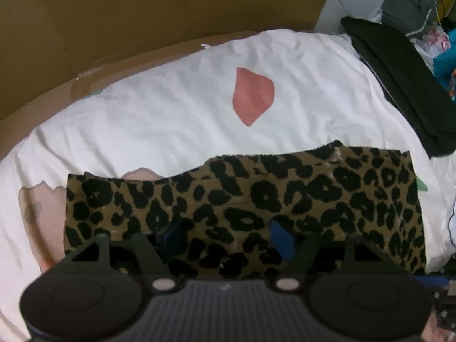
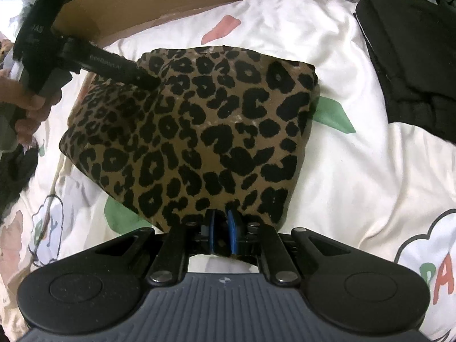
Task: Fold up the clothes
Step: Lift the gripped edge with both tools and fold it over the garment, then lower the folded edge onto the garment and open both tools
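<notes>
Leopard-print cloth [image 2: 193, 131], fuzzy and folded, lies pinched by right gripper [image 2: 221, 222]; left gripper [image 1: 225, 236] spread over it

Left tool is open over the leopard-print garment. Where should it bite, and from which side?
Judging by its pose, take the leopard-print garment at its near edge, coming in low from the left tool's own side. The fabric lies flat there between the open fingers, while the right tool already pinches another edge.
</notes>
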Demonstrator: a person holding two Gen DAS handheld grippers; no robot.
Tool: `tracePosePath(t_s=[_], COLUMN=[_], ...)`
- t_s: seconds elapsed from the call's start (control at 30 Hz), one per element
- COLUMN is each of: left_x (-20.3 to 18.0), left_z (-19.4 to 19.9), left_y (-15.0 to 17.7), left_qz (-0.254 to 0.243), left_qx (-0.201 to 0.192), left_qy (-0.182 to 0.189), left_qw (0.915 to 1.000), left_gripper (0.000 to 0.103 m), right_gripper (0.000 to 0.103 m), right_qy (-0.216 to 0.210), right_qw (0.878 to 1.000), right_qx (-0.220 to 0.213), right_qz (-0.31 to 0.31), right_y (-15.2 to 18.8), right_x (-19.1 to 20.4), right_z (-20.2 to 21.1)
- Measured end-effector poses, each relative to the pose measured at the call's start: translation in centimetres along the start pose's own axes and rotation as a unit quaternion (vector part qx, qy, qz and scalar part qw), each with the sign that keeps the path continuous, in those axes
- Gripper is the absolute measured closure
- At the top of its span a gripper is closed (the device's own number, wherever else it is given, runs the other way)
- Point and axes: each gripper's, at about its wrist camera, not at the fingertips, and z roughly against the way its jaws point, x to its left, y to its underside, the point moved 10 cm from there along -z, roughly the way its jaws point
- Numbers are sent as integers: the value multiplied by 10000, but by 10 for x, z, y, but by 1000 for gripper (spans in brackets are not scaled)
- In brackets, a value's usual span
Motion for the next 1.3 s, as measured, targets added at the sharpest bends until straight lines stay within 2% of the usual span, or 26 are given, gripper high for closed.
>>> tracePosePath(t_s=[0.13,0.27,0.43,0.67,0.93,1.13,1.3], left_x=[-4,-14,-29,-65,-96,-96,-83], left_z=[12,29,48,68,60,44,44], left_y=[2,10,21,55,90,103,105], left_qz=[-39,-189,-266,-334,-726,-862,-915], left_qx=[-66,-129,-202,-199,4,108,113], left_qy=[-16,-50,34,327,475,391,278], left_qw=[10000,9997,9994,9987,9962,9955,9954], left_gripper=[47,59,59,59,56,55,55], right_gripper=[88,87,87,87,86,86,86], right_qy=[24,-45,-114,-156,-150,-61,-34], right_qw=[9998,9997,9993,9987,9988,9988,9987], right_qx=[10,-163,-330,-393,-267,-144,-160], right_qz=[-172,-183,-147,-289,-370,-456,-474], right_y=[-1,-9,-17,-18,-7,0,0], right_x=[-4,-1,8,15,17,7,2], right_z=[4,13,21,22,11,1,3])
